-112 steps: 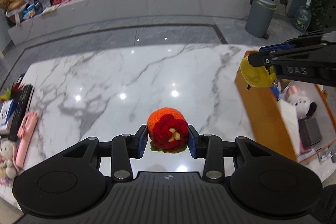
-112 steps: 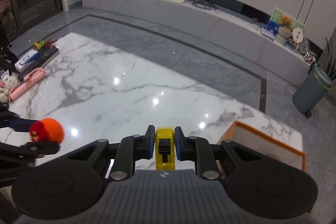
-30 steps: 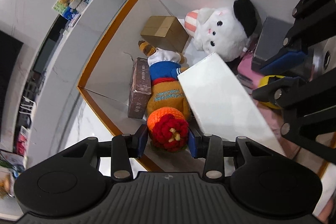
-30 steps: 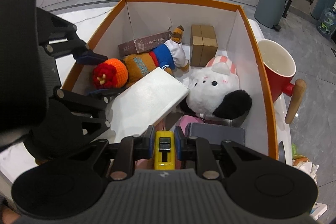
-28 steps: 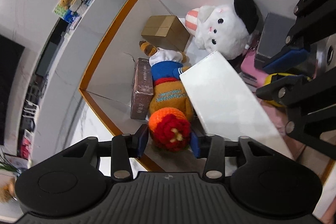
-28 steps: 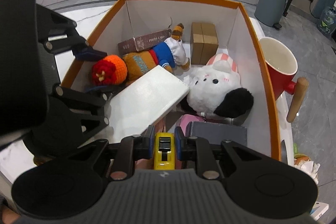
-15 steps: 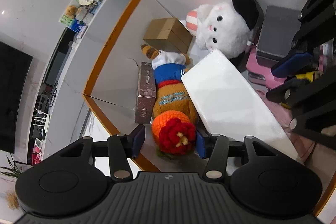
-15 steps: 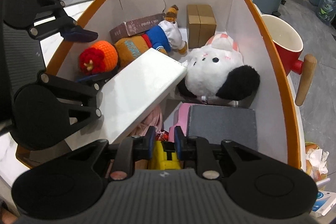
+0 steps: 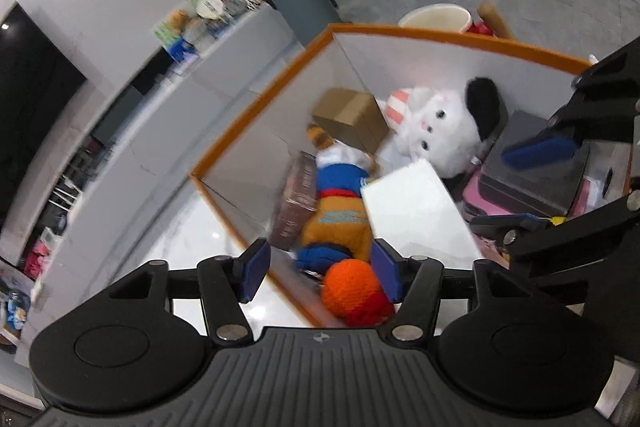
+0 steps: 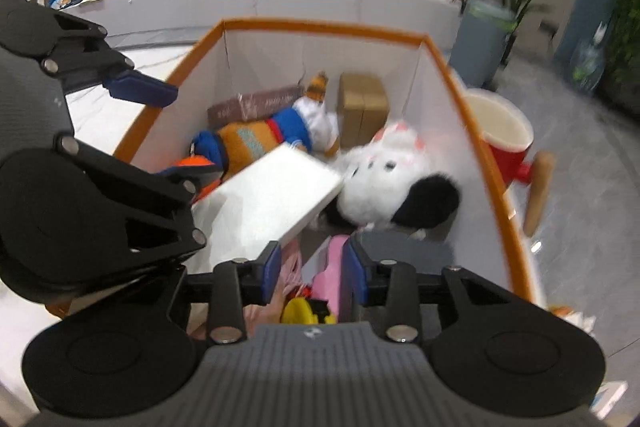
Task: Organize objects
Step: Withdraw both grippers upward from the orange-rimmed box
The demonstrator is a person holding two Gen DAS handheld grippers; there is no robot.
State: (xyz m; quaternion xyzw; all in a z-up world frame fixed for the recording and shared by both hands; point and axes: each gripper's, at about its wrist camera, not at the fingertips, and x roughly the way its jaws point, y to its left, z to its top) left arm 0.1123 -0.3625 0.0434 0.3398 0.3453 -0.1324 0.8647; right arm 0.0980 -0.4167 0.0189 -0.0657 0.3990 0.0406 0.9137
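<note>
Both claws hung over the orange-rimmed box point(image 10: 320, 26), jaws opening. Left claw point(image 9: 320, 269) had let go: the crocheted orange-and-red ball point(image 9: 354, 293) sat low between its blue pads point(image 9: 256, 267), close against the right-hand pad but no longer squeezed, at the near end of the box beside the plush doll in the blue top point(image 9: 340, 203). Right claw point(image 10: 310, 273) had likewise released; the yellow tape measure point(image 10: 306, 311) lay below and behind its spread pads, among pink items point(image 10: 330, 277) at the near end.

The ball looked light, soft and squashy, likely to roll rather than break, and would take a grip across its middle. The tape measure appeared hard, smooth and denser; its flat sides would suit the pads best.

The box was crowded. A white flat box point(image 10: 272, 203) lay tilted across the middle, a white plush with a black ear point(image 10: 396, 175) filled the right side, a cardboard carton point(image 10: 363, 103) stood at the far wall, a brown printed box point(image 10: 256, 105) rested along the left wall, and a dark grey case point(image 9: 532, 167) lay near the right claw. A red mug with a wooden handle point(image 10: 506, 143) stood just outside the rim on the marble table point(image 9: 192, 247). The two claws were close together, so either could have fouled the other.
</note>
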